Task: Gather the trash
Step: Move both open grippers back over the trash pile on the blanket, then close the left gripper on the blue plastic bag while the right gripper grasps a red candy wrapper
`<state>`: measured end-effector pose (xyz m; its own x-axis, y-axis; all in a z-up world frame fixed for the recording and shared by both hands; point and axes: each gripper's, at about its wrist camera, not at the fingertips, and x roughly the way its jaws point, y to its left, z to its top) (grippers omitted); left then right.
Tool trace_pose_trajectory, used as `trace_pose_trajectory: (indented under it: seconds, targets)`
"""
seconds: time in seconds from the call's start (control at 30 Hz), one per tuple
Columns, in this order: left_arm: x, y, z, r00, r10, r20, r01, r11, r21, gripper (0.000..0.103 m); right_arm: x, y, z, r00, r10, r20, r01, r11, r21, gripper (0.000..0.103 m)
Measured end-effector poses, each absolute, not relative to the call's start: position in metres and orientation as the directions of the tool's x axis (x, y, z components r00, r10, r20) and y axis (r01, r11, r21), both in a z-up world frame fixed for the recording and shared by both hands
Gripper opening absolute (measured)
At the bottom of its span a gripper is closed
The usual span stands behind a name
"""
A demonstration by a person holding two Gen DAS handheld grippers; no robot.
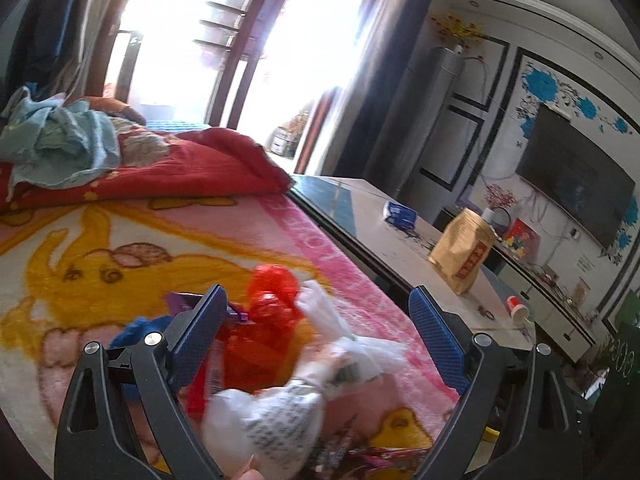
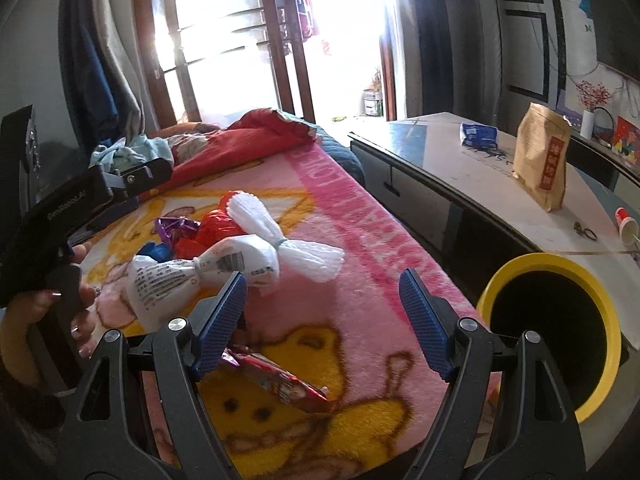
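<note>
The white printed plastic bag, long axis slanting across the pink cartoon blanket, lies just beyond the right tool's left finger; both tools released, left tool nearer.

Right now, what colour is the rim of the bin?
Yellow; the bin shows best in the right wrist view.

On the bed I see a wrapper pile; one wrapper lies nearer me. Bin stands right of the bed. Bench behind it carries a paper bag and a cup.
</note>
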<state>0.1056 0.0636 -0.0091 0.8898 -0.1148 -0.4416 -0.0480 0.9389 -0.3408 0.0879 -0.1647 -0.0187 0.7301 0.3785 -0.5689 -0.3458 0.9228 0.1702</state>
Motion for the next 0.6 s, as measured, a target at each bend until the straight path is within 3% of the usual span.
trace_pose_trajectory:
  seconds: [0.6]
  targets:
    - [0.093,0.140,-0.039,0.854,0.048,-0.519,-0.256,0.906,-0.337,0.090,0.097,-0.127,-0.042,0.605,0.462,-0.648,-0.443,0.872,0.208,0.070]
